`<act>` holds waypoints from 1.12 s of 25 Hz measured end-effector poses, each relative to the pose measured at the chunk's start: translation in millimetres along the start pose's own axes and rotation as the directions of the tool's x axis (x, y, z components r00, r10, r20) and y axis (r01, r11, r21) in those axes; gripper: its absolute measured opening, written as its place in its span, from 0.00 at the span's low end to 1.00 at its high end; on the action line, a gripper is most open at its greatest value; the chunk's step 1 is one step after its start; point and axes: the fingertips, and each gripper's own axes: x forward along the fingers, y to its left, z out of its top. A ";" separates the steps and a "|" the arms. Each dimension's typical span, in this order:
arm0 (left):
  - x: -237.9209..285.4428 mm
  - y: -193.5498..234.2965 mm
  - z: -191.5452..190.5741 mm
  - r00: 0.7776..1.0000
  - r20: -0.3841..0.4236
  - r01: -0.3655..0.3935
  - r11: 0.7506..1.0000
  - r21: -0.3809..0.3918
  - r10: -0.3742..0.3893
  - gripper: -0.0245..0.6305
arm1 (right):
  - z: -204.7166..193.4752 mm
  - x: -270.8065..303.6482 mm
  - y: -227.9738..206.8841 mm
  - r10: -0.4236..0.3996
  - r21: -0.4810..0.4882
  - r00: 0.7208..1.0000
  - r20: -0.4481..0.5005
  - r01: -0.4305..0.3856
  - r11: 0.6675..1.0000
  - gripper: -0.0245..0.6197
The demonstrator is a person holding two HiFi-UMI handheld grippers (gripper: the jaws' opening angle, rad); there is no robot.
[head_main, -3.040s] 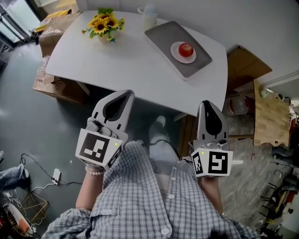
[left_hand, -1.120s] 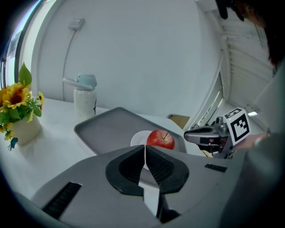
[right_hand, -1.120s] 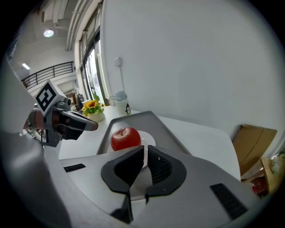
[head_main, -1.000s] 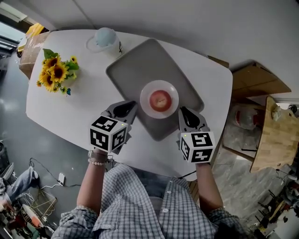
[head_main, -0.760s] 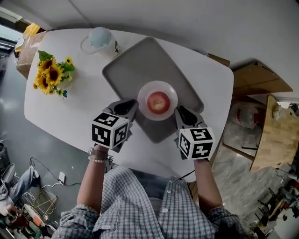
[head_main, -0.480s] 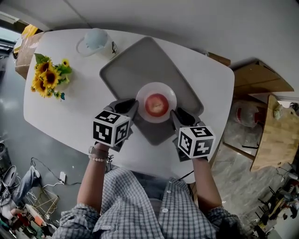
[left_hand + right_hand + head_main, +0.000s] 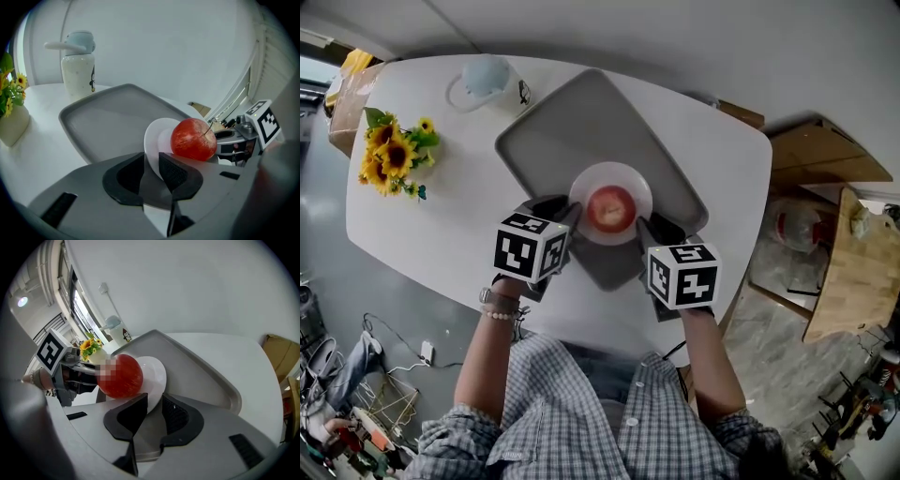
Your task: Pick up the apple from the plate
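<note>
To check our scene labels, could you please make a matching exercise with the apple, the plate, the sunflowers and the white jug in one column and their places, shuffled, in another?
Things:
1. apple
2. plate
3. sunflowers
4. white jug

Places:
A. at the left end of the table, well clear of the tray
B. on the grey tray
C. on the table, close beside the tray's far left edge
D. on the plate

Pairs: 1-D, 2-B, 3-A, 4-C.
</note>
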 end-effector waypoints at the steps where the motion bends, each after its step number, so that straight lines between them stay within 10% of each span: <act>1: 0.4 0.0 -0.2 1.000 0.000 0.007 1.000 -0.016 -0.007 0.16 | 0.7 0.5 -0.1 -0.002 0.003 1.000 -0.002 0.002 1.000 0.17; 28: -33.1 9.0 -9.9 0.997 0.067 0.041 0.991 -0.130 -0.033 0.16 | -0.2 -9.9 30.9 -0.034 0.095 0.999 0.023 0.031 0.995 0.16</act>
